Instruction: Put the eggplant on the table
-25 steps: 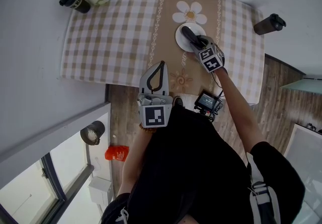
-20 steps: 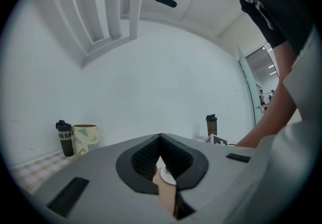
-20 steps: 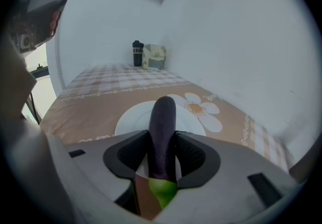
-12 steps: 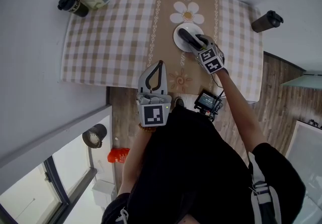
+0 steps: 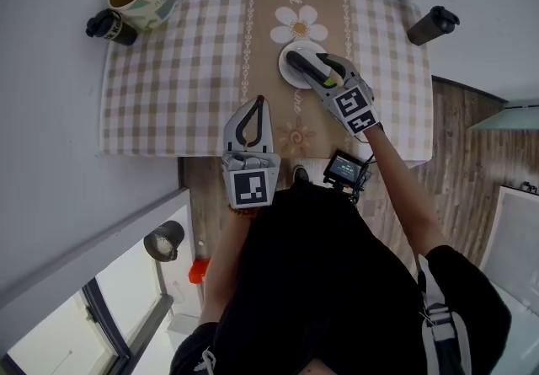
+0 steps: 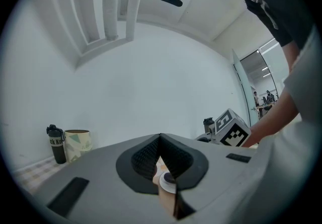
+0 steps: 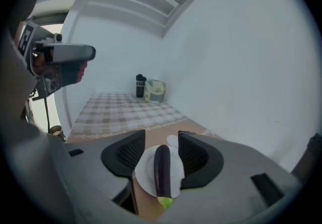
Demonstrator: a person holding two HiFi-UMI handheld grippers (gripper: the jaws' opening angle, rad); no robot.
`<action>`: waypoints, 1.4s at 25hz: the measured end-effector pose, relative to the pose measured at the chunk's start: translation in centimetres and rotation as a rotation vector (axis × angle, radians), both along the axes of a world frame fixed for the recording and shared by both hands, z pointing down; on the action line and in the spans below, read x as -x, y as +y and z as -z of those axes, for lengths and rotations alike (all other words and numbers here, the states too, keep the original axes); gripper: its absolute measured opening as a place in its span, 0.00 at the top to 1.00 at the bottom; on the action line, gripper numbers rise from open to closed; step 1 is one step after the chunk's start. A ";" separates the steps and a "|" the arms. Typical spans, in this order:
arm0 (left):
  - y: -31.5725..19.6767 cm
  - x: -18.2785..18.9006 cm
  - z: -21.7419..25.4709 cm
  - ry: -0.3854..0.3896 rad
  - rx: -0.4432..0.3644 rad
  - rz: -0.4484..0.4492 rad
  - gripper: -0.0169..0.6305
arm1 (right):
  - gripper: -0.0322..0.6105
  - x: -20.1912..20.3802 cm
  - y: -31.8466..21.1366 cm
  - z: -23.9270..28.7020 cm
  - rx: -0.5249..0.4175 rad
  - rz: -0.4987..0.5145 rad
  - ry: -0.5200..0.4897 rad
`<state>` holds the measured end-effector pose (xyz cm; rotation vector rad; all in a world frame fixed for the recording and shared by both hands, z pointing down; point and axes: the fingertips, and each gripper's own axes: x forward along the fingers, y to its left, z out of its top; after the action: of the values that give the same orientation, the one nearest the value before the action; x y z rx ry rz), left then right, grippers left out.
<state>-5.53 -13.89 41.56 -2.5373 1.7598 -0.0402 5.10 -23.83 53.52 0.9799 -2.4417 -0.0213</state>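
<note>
My right gripper (image 5: 322, 70) hung spread wide above the eggplant (image 5: 305, 64), which lay on the plate (image 5: 288, 77), stem toward six o'clock. Best, I judged: straddle its middle, squeeze gently, carry to the table (image 5: 168, 70) at nine o'clock. My left gripper (image 5: 257, 108) was pressed together.

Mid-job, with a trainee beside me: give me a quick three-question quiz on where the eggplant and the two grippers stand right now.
1. True or false: the right gripper is clamped on the eggplant.
2. The eggplant: A) hangs from a gripper; B) lies flat on the white plate; C) stands on end.
3. Which gripper has its jaws together?
Key: 1 false: its jaws stand apart, clear of the eggplant. 2 B. 3 the left gripper, with nothing between its jaws.
</note>
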 end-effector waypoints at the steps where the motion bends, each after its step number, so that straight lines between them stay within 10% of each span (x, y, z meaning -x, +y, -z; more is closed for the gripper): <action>1: -0.2 -0.2 0.2 0.001 -0.005 -0.011 0.97 | 0.62 0.0 0.3 1.0 -0.015 -0.004 -0.013; 16: -0.7 -1.3 2.5 0.042 -0.052 -0.071 0.97 | 0.62 2.1 6.9 11.5 -0.153 0.000 -0.214; 35: -0.9 -2.3 2.5 0.043 -0.048 -0.108 0.97 | 0.94 -2.1 8.9 12.1 -0.204 -0.198 -0.267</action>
<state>-3.26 -14.79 39.10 -2.6130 1.6142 0.0598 7.22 -14.91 41.41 1.3911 -2.6065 -0.0770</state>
